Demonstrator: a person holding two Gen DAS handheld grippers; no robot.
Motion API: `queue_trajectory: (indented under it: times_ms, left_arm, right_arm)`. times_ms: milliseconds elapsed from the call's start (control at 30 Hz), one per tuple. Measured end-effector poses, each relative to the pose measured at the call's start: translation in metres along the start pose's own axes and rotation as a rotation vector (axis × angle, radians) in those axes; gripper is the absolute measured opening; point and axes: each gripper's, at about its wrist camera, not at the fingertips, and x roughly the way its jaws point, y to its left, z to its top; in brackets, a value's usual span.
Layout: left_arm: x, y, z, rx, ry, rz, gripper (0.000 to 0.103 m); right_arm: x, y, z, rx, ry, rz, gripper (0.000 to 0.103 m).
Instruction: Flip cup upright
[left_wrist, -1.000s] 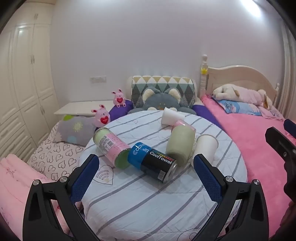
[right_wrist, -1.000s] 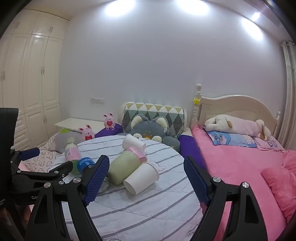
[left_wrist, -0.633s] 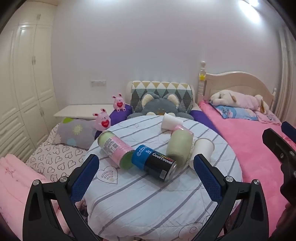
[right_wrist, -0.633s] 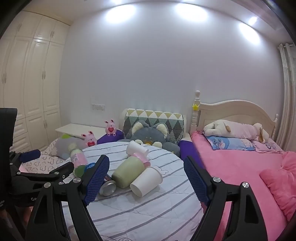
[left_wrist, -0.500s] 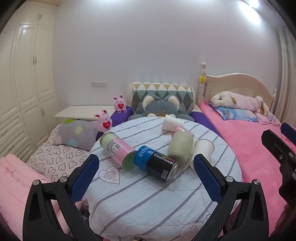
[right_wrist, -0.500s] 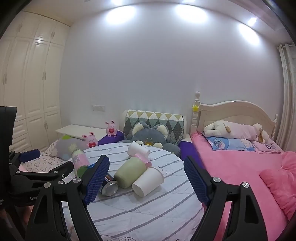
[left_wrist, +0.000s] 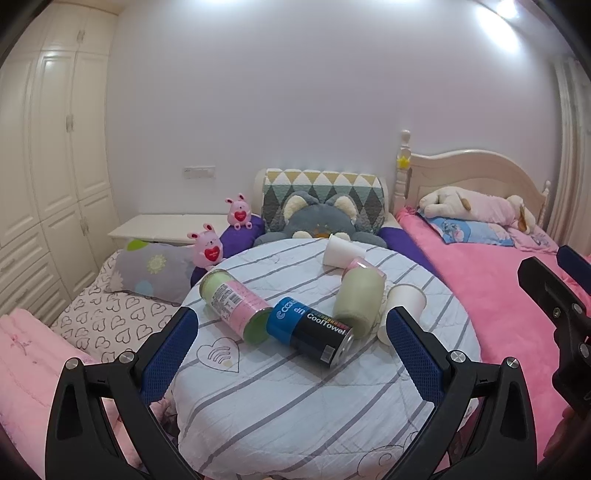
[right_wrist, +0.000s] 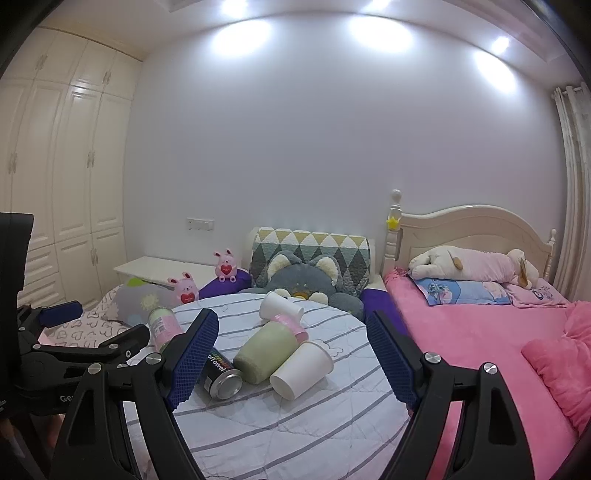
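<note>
Both grippers, left gripper (left_wrist: 288, 347) & right gripper (right_wrist: 291, 354): black plastic frames w/ silver screws, blue textured pads.

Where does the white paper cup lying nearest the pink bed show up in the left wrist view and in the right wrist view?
Left wrist: white paper cup lies right of centre, partly behind the green tumbler.
Right wrist: white paper cup lies low and central, open mouth toward the camera.
Shared landmark: the green tumbler lies just to its left in both.

A blue-and-black can (left_wrist: 310, 329) lies mid-table on a striped round table (left_wrist: 295, 406), beside a pink-labelled canister (left_wrist: 234, 301); pink bed (left_wrist: 498, 288) beyond its right edge.
</note>
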Motion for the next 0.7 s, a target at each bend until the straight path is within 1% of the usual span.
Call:
queue_trajectory:
  times_ms: [400,700]
  left_arm:
    - [0.017,-0.008,0.008,0.018,0.011,0.002,0.103]
    - [0.034,-0.006,0.008,0.013,0.037,0.009,0.103]
  right_arm:
    - [0.013,-0.011,0.003,0.033,-0.009,0.001,0.084]
    - [0.03,-0.023,-0.004,0.055,0.029,-0.005,0.084]
